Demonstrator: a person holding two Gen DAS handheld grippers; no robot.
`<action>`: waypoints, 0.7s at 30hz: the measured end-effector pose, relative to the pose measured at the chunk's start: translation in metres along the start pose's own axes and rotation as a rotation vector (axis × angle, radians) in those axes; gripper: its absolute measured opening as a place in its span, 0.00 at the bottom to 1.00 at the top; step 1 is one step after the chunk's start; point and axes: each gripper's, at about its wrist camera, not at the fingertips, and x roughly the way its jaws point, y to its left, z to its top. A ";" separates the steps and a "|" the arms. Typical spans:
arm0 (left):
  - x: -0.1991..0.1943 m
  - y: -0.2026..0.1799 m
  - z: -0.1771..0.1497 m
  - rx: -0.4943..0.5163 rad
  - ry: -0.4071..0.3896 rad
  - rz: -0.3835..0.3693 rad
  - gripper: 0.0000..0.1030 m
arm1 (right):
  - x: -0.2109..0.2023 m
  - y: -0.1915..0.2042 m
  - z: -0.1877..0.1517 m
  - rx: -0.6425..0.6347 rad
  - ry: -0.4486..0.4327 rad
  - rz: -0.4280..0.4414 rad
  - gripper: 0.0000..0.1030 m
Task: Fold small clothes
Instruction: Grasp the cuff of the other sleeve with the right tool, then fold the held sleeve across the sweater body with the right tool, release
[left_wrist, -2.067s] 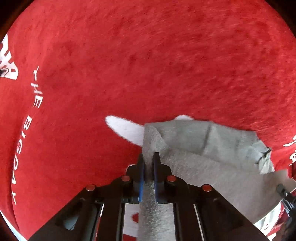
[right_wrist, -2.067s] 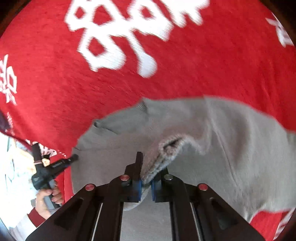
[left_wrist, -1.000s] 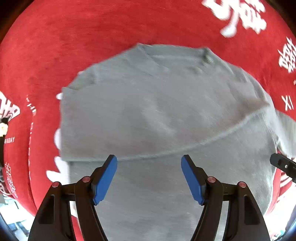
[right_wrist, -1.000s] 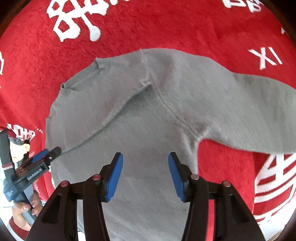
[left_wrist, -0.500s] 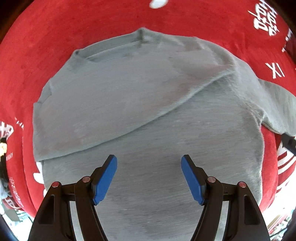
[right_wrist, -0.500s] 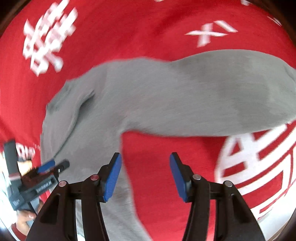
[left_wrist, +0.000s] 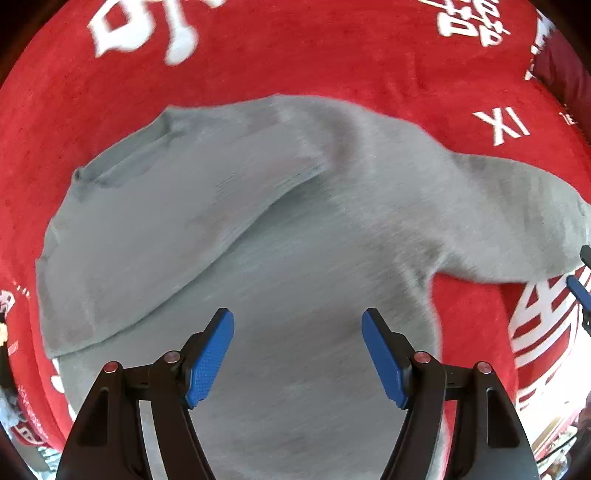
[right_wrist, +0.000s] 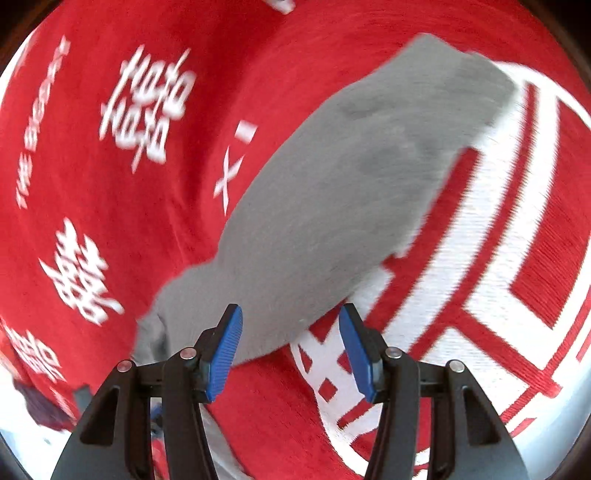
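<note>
Left wrist view: grey sweater (left_wrist: 295, 229) flat on the red blanket (left_wrist: 295, 62), one sleeve already folded across the chest, the other sleeve (right_wrist: 332, 192) still out sideways. Soft, light knit, will drape and sag; best pinched at the cuff. Left gripper (left_wrist: 297, 354) hovers over the sweater body, jaws apart, empty. Right gripper (right_wrist: 290, 343) jaws apart, empty, above the sleeve's lower edge.
</note>
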 end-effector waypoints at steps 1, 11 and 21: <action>0.001 -0.008 0.003 0.006 -0.007 -0.003 0.71 | -0.006 -0.006 0.002 0.023 -0.025 0.009 0.57; 0.003 -0.043 0.033 0.000 -0.051 -0.010 0.71 | -0.002 -0.015 0.029 0.089 -0.089 0.134 0.57; 0.013 -0.045 0.054 -0.043 -0.099 0.040 0.71 | 0.003 0.017 0.051 0.095 -0.033 0.285 0.08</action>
